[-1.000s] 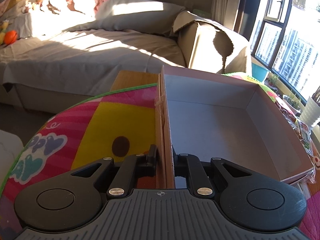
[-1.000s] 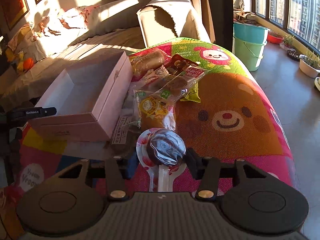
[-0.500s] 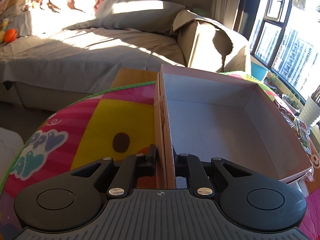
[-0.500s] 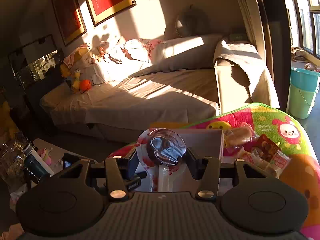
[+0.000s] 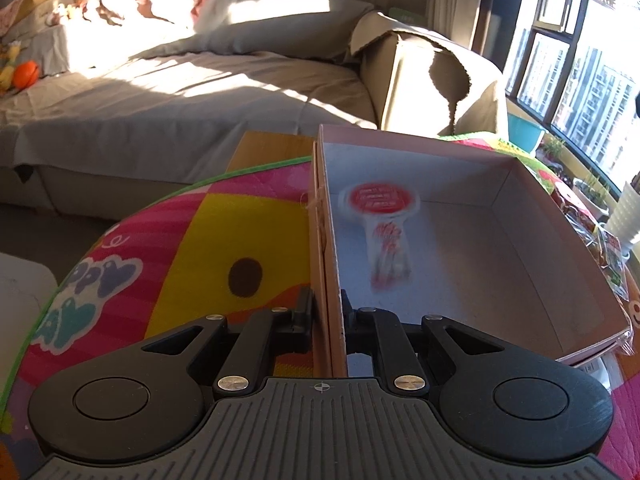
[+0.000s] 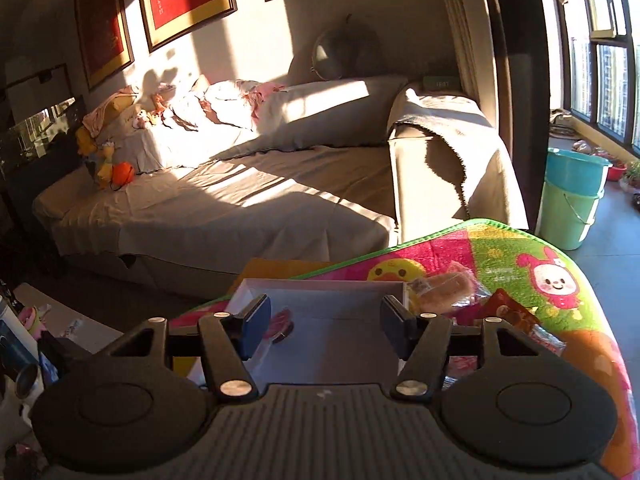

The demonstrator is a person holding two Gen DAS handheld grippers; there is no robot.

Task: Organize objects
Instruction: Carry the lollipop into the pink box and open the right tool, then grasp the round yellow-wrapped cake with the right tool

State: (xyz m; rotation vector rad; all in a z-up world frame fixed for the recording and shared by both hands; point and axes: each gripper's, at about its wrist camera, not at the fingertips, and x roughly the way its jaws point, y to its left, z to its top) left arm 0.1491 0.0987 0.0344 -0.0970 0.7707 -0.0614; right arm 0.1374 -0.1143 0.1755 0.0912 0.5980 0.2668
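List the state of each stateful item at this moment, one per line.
left gripper: shut on the pink box's near wall.
right gripper: open, holding nothing, above the box.
pink box: lid off, upright on the mat.
lollipop: motion-blurred, inside the box.
snack packets: outside the box, on the mat.

left wrist: close at box [image 5: 460, 248] wall, faces sofa | right wrist: above box [image 6: 320, 292], faces sofa | shared: box, sofa
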